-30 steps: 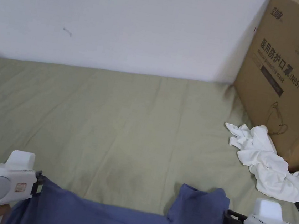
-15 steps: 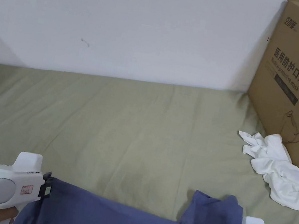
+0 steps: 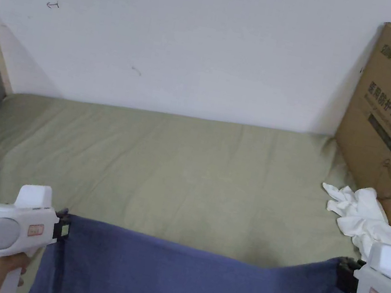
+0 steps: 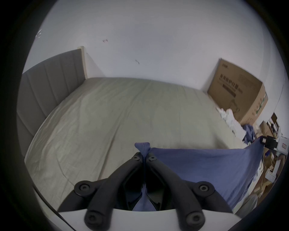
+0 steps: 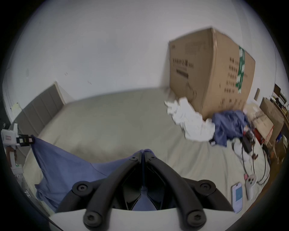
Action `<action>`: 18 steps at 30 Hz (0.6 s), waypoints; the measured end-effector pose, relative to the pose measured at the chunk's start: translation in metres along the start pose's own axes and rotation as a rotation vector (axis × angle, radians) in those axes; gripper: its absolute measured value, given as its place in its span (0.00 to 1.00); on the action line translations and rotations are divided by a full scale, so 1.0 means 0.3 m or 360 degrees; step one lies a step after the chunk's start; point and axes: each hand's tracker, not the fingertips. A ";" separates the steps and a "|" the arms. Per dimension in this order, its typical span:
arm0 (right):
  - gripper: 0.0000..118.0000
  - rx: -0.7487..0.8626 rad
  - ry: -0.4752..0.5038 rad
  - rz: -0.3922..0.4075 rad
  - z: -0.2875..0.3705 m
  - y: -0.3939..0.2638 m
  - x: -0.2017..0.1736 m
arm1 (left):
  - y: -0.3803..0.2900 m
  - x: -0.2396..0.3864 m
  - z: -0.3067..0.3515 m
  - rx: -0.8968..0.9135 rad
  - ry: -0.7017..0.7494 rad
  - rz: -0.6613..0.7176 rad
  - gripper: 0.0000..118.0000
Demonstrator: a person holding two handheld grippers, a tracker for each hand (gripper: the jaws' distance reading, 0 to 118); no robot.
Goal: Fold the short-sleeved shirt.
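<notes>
A blue short-sleeved cotton shirt (image 3: pixel 193 286) is stretched above the olive-green bed sheet (image 3: pixel 176 169), each upper corner clamped between closed jaws of the left gripper (image 3: pixel 62 230) and right gripper (image 3: pixel 340 279).

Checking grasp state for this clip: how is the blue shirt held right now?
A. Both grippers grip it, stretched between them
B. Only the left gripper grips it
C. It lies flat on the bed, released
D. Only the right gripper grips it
A: the left gripper and right gripper each have jaws closed on the shirt, which spans between them above the bed.
</notes>
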 end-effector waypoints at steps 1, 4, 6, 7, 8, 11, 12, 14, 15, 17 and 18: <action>0.01 0.0053 0.0017 0.0015 0.023 0.029 0.003 | 0.021 -0.009 0.038 0.0043 -0.0006 0.0009 0.00; 0.01 0.0233 0.0096 -0.0026 0.123 0.143 -0.011 | 0.115 -0.029 0.166 0.0208 -0.0006 0.0003 0.00; 0.01 0.0337 0.0138 -0.0033 0.164 0.221 -0.017 | 0.191 -0.037 0.244 0.0304 -0.0019 0.0005 0.00; 0.01 0.0397 0.0152 -0.0016 0.194 0.268 -0.026 | 0.236 -0.035 0.289 0.0351 -0.0011 0.0013 0.00; 0.01 0.0452 0.0168 -0.0017 0.222 0.318 -0.033 | 0.283 -0.026 0.337 0.0400 -0.0006 0.0014 0.00; 0.01 0.0591 0.0191 0.0013 0.275 0.456 -0.054 | 0.420 -0.012 0.447 0.0542 0.0056 -0.0037 0.00; 0.01 0.0631 0.0189 0.0027 0.292 0.502 -0.058 | 0.466 -0.005 0.481 0.0585 0.0063 -0.0041 0.00; 0.01 0.0723 0.0192 0.0035 0.321 0.591 -0.074 | 0.556 0.009 0.552 0.0652 0.0054 -0.0048 0.00; 0.01 0.0767 0.0198 0.0028 0.334 0.631 -0.074 | 0.594 0.017 0.580 0.0693 0.0061 -0.0059 0.00; 0.01 0.0845 0.0192 0.0031 0.359 0.716 -0.081 | 0.676 0.023 0.617 0.0749 0.0090 -0.0092 0.00; 0.01 0.0870 0.0197 0.0032 0.370 0.753 -0.090 | 0.708 0.028 0.637 0.0770 0.0085 -0.0085 0.00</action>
